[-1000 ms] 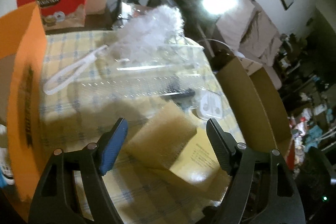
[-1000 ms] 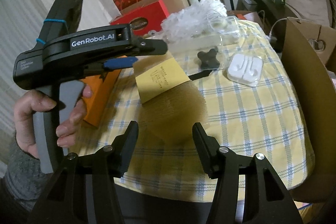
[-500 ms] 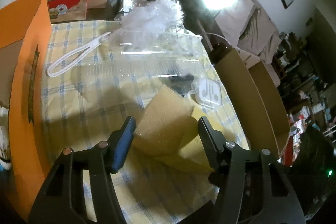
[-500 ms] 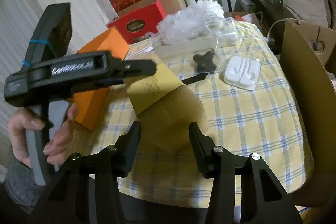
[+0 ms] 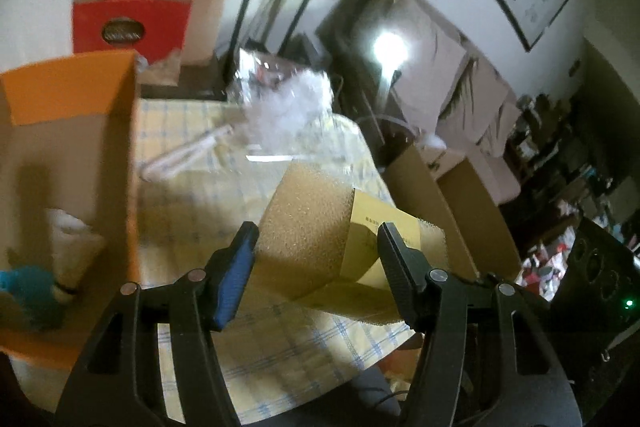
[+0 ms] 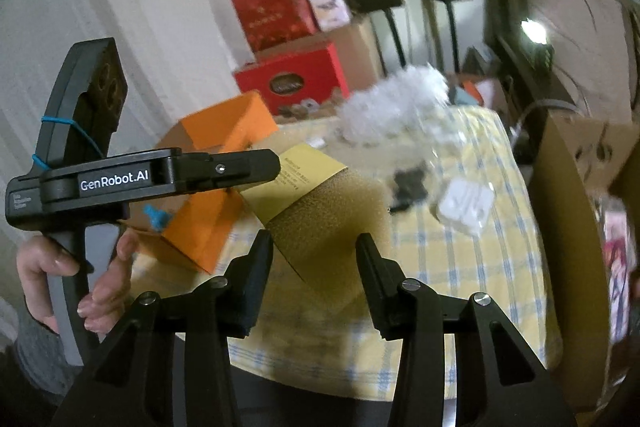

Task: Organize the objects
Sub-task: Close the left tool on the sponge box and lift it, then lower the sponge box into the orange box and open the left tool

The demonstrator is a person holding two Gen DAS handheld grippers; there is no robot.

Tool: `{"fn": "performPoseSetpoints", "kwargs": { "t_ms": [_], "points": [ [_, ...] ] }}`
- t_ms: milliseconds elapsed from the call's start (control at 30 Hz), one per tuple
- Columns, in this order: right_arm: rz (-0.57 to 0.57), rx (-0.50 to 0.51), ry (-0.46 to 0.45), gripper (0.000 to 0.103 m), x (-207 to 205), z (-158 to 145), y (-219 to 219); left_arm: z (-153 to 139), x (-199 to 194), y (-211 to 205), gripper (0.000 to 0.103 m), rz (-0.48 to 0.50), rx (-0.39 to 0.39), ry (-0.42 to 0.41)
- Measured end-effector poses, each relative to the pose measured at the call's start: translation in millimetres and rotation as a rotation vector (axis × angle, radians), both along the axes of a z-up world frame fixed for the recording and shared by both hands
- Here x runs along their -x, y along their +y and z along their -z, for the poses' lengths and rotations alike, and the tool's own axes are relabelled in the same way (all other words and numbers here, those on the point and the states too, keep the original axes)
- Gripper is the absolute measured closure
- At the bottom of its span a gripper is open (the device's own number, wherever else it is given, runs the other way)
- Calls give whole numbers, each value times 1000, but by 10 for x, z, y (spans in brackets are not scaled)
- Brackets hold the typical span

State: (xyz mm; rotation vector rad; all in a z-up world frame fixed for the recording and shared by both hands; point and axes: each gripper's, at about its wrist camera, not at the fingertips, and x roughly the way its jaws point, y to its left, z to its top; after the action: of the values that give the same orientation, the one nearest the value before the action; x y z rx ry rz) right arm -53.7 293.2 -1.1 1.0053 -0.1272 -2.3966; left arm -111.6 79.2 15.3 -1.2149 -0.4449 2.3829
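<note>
Both grippers (image 5: 314, 247) (image 6: 314, 247) clamp yellow sponge (image 6: 328, 223) (lifted off table (image 6: 480, 267)).

Sponge (image 6: 332, 215) between box (image 6: 216, 187) and earphones (image 6: 466, 205).

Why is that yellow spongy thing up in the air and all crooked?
Both grippers pinch the sponge pad at once, the left gripper and the right gripper. It hangs tilted above the checked tablecloth, with its yellow card sticking out.
</note>
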Motion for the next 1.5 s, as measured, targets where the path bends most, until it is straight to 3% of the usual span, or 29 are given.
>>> {"fn": "performPoseSetpoints", "kwargs": {
  "t_ms": [333, 533, 933, 1167, 1500],
  "points": [
    [-174, -54, 128, 59, -63, -452, -774, -445, -223, -894, 46, -158, -22, 86],
    [-279, -78, 145, 59, -58, -439, -1344, -504, -378, -1423, 46, -249, 3, 102],
    [-444, -34, 80, 59, -67, -261, -2234, -242, -587, -2281, 46, -388, 37, 53],
    [-466, -53, 72, 59, 55, -135, -2530, -128, -473, -2472, 46, -414, 30, 45],
    [-503, -120, 74, 57, 579, 14, -2746, 129, -197, -2594, 46, -460, -5, 10]
  ]
}}
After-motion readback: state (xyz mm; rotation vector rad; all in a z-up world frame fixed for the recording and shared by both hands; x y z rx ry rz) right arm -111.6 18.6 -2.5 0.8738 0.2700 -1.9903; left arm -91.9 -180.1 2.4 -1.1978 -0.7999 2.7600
